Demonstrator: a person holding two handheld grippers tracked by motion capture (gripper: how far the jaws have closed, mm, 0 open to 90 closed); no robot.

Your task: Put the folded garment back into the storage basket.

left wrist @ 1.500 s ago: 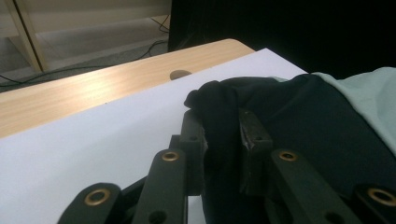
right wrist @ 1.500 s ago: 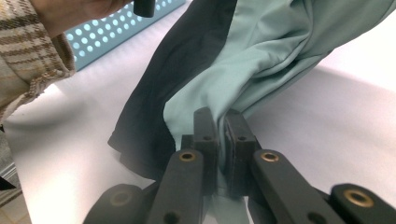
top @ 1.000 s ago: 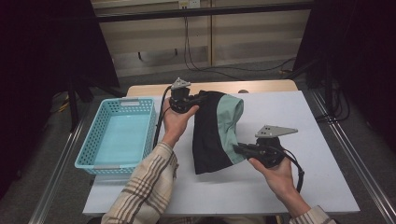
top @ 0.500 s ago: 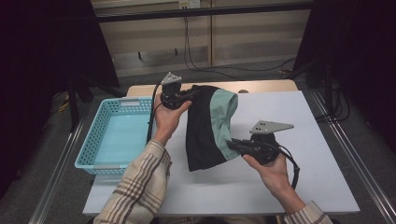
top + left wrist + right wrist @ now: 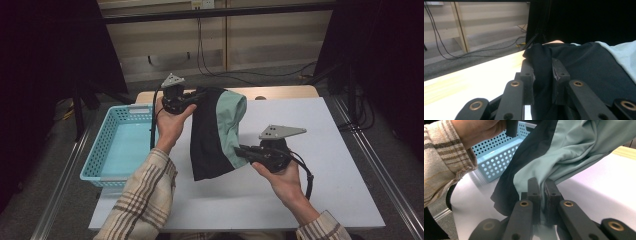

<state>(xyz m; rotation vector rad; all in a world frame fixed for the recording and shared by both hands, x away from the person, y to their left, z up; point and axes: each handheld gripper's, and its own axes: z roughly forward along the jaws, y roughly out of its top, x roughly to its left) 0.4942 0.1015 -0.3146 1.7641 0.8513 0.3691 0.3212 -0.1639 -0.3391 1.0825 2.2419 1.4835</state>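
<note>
A black and pale green garment (image 5: 216, 131) hangs lifted above the white table (image 5: 325, 190), held at two places. My left gripper (image 5: 196, 98) is shut on its black upper edge (image 5: 541, 65) near the table's far side. My right gripper (image 5: 242, 151) is shut on a fold of the pale green part (image 5: 564, 162) lower down, toward the table's middle. The cloth sags between the two grippers, and its black lower corner (image 5: 200, 172) dangles close to the tabletop.
A light blue perforated basket (image 5: 102, 145) stands at the table's left edge, beside the left forearm in a plaid sleeve (image 5: 145, 200). The basket (image 5: 499, 157) lies behind the hanging cloth in the right gripper view. Cables run across the floor (image 5: 210, 55) beyond the table.
Both grippers have carried the garment leftward and upward, toward the basket. The left gripper rose and shifted left; the right gripper followed, still holding the green fold.
</note>
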